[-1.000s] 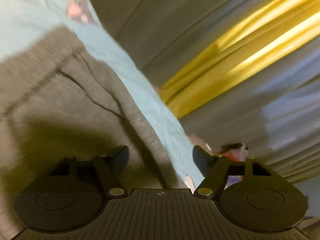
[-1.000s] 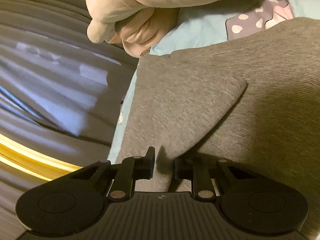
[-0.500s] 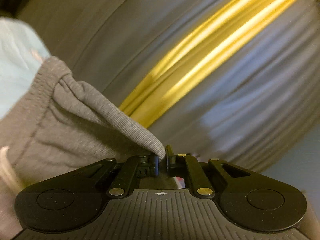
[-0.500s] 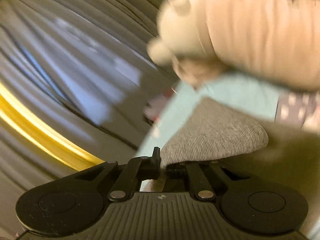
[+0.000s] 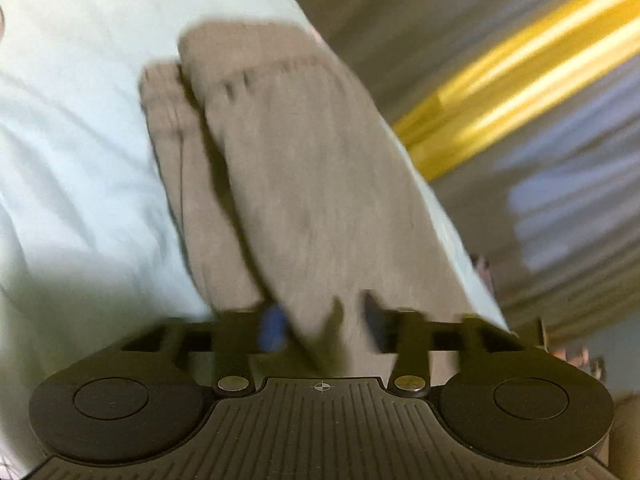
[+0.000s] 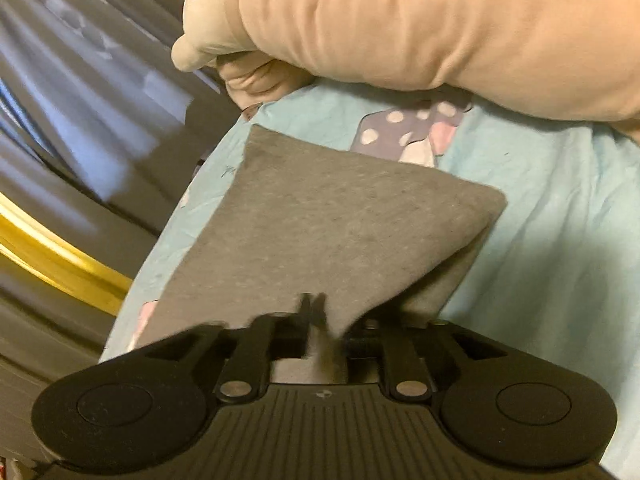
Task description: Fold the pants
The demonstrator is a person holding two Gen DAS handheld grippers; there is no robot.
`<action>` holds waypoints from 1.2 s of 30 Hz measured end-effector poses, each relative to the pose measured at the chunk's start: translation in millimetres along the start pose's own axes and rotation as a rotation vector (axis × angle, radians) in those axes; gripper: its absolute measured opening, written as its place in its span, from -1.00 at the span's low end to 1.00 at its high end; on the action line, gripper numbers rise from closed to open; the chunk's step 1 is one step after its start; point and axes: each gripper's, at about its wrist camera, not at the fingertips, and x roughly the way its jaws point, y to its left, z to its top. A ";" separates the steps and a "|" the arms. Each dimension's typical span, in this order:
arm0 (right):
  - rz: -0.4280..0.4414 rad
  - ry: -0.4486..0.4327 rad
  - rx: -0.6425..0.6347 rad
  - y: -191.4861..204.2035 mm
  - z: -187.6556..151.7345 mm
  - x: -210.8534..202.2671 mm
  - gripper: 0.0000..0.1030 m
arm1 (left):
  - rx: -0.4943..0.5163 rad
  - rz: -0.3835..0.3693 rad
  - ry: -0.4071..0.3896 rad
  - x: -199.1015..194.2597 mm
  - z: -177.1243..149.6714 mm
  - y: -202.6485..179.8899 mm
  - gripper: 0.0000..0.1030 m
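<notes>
The grey pants [image 5: 288, 184] lie folded lengthwise on a light blue sheet [image 5: 80, 160], one leg stacked over the other, cuffs at the far end. My left gripper [image 5: 320, 320] is open, its fingers either side of the near end of the cloth; the view is blurred. In the right wrist view the pants [image 6: 328, 232] show as a folded grey panel. My right gripper [image 6: 314, 308] is shut on the near edge of that cloth.
A beige plush toy [image 6: 420, 28] lies across the far side of the sheet [image 6: 560, 240]. Grey curtains [image 5: 540, 220] with a yellow band [image 5: 500, 92] hang past the bed edge, also seen in the right wrist view [image 6: 80, 120].
The left gripper was shut on the waistband half a second ago and now stands open over the laid-down pants. The right gripper stays shut on the cloth, now spread lower on the sheet.
</notes>
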 end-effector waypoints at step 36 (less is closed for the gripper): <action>-0.052 -0.058 0.062 -49.5 25.3 -10.8 -0.27 | 0.356 0.283 -0.118 -35.7 -37.3 -74.9 0.33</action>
